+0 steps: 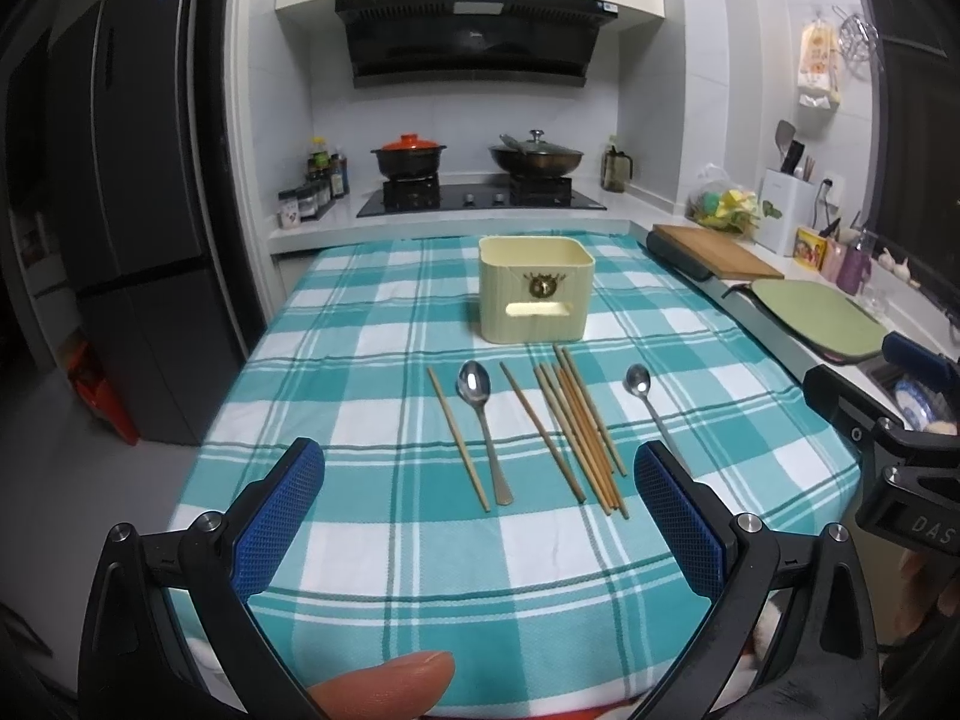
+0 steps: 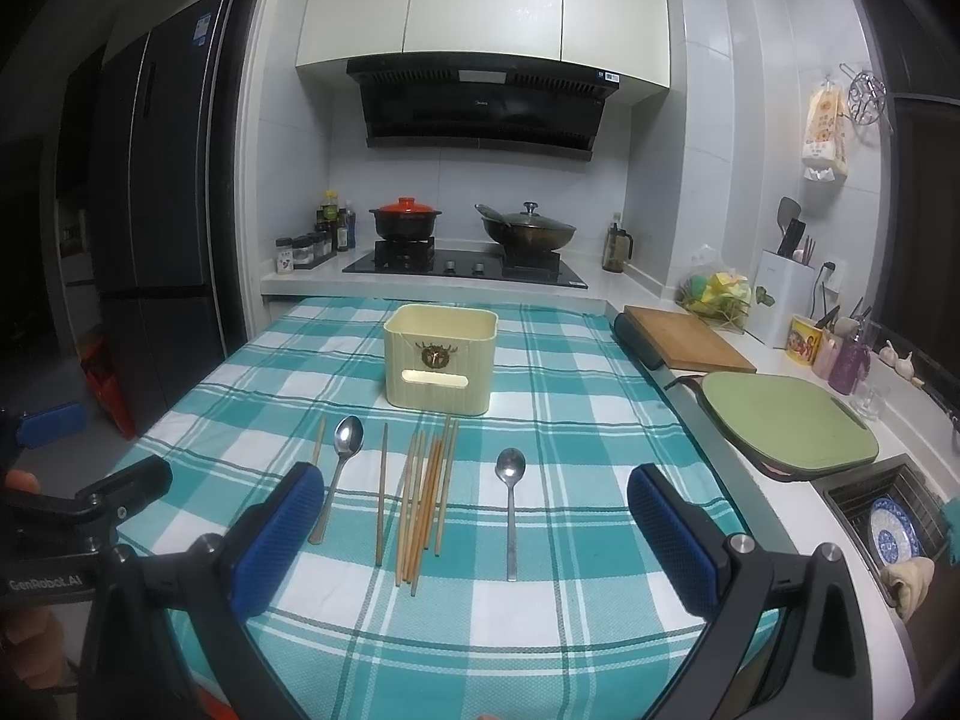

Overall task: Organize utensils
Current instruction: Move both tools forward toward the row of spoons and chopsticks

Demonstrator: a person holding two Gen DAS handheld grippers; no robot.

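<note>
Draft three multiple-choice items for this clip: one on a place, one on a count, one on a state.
1. Where does the cream box stand relative to the utensils?
A. Behind them, farther from the cameras
B. Left of them
C. On top of them

2. How many spoons lie on the checked cloth?
A. One
B. Two
C. Four

3. How is the left tool?
A. Shut on a spoon
B. Shut on chopsticks
C. Open, holding nothing

Answers:
1 A: the box sits beyond the row of chopsticks.
2 B: a larger spoon lies to the left, a smaller spoon to the right.
3 C: its blue pads stand wide apart over bare cloth; the right tool is the same.
</note>
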